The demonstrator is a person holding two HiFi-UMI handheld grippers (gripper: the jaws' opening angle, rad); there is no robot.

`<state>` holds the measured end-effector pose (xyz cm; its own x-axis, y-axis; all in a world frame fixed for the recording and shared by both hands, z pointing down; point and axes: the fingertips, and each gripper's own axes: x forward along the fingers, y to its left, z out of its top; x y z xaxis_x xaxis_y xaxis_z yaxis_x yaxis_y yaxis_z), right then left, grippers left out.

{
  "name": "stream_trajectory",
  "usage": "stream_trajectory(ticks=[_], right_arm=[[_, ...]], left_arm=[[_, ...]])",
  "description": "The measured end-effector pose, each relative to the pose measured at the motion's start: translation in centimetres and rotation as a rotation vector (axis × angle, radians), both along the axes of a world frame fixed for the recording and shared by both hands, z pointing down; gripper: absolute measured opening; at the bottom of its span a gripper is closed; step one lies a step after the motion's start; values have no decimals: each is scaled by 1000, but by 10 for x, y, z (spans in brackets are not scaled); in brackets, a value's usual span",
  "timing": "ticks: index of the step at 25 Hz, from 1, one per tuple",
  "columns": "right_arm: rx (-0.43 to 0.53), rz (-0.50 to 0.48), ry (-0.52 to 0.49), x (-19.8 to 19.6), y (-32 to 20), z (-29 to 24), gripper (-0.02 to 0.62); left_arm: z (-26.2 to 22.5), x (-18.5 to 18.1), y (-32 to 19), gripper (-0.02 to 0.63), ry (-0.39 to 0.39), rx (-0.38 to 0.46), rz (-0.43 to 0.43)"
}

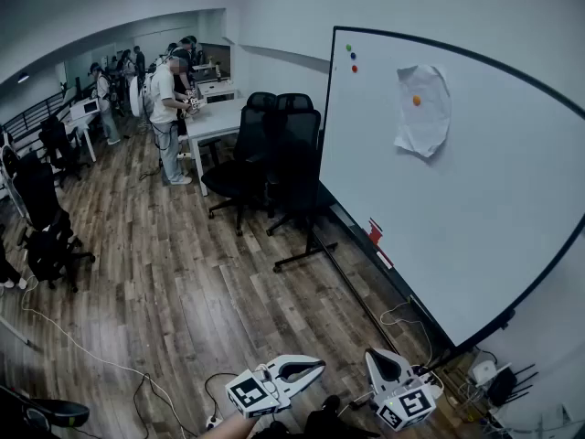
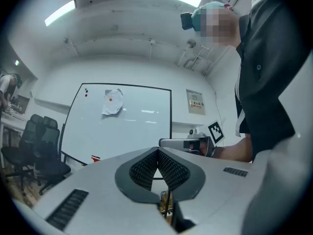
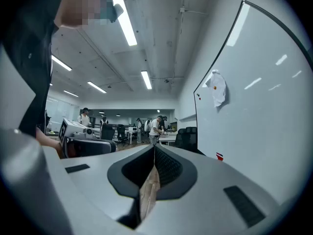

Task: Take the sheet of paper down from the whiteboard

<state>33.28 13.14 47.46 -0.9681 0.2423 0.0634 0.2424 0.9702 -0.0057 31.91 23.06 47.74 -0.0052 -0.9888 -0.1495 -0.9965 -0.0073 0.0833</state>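
A crumpled white sheet of paper (image 1: 422, 110) hangs on the whiteboard (image 1: 475, 208), pinned by an orange magnet (image 1: 417, 101). The sheet of paper (image 2: 112, 102) also shows far off in the left gripper view, and the paper (image 3: 217, 89) shows up to the right in the right gripper view. My left gripper (image 1: 317, 366) and right gripper (image 1: 377, 358) are low at the bottom of the head view, far from the board. Both have their jaws shut with nothing between them.
Two black office chairs (image 1: 274, 154) stand by the whiteboard's left end. Small magnets (image 1: 352, 58) sit at its top left corner. Cables (image 1: 402, 318) lie on the wooden floor near the board's stand. People stand at desks (image 1: 215, 117) at the far back.
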Motion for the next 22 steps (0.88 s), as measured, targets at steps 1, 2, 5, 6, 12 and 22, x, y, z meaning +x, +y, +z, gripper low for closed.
stream_trajectory(ticks=[1,2,5,6,12,22], right_arm=[[-10,6,6,1,-2,3,20],[-17,10,11,2,-4,6,20],[-2,-1,14,0,-6,8,20],[3,-8,14,-2,-6,8,20],[42,-36,23,-10,4,6,20],[36,19,46,-16,-17,16,21]], left_arm=[[1,1,0,11,3,-14,3],[1,2,-1,11,4,-26,6],[2,4,0,11,-21,-41,11],[4,4,1,11,-21,-46,12],[7,4,3,11,-2,-59,10],[8,-12,-9,11,22,-49,16]])
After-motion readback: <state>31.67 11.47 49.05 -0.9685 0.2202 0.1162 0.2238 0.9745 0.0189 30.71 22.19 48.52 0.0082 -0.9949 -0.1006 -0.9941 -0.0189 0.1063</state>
